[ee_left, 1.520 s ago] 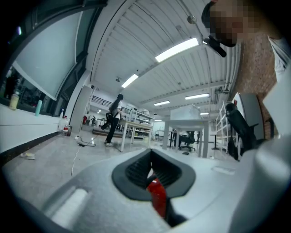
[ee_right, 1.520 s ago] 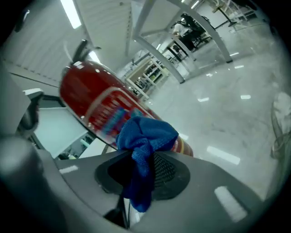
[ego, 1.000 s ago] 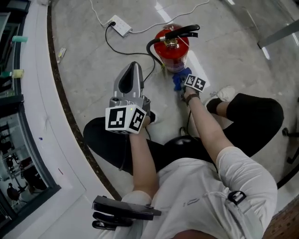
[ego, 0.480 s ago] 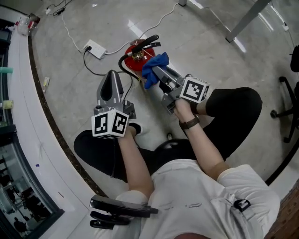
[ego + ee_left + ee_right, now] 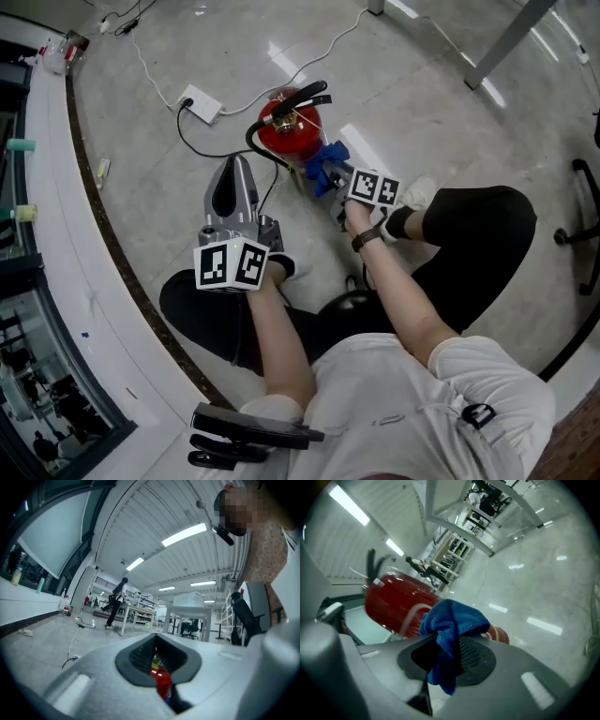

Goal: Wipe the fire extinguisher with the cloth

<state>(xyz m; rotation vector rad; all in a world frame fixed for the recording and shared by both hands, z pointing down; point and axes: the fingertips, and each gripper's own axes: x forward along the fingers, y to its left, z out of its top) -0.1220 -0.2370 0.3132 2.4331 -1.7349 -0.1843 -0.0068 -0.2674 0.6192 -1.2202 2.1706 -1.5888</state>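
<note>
A red fire extinguisher (image 5: 286,131) with a black lever and hose stands on the grey floor ahead of the person's knees. My right gripper (image 5: 326,172) is shut on a bunched blue cloth (image 5: 330,155), which presses against the extinguisher's right lower side. In the right gripper view the cloth (image 5: 452,620) hangs from the right gripper (image 5: 445,653), with the red extinguisher (image 5: 393,602) just behind it. My left gripper (image 5: 234,169) hovers left of the extinguisher, shut and holding nothing. In the left gripper view the extinguisher (image 5: 162,685) shows through the slit of the left gripper (image 5: 157,667).
A white power strip (image 5: 202,103) with cables lies on the floor behind the extinguisher. A white ledge (image 5: 66,234) curves along the left. A table leg (image 5: 506,37) stands at the far right, a chair base (image 5: 581,225) at the right edge. A person (image 5: 117,602) stands far off.
The right gripper with the cloth rose from the extinguisher's base to its top, then came back down its right side. The left gripper stayed about where it was.
</note>
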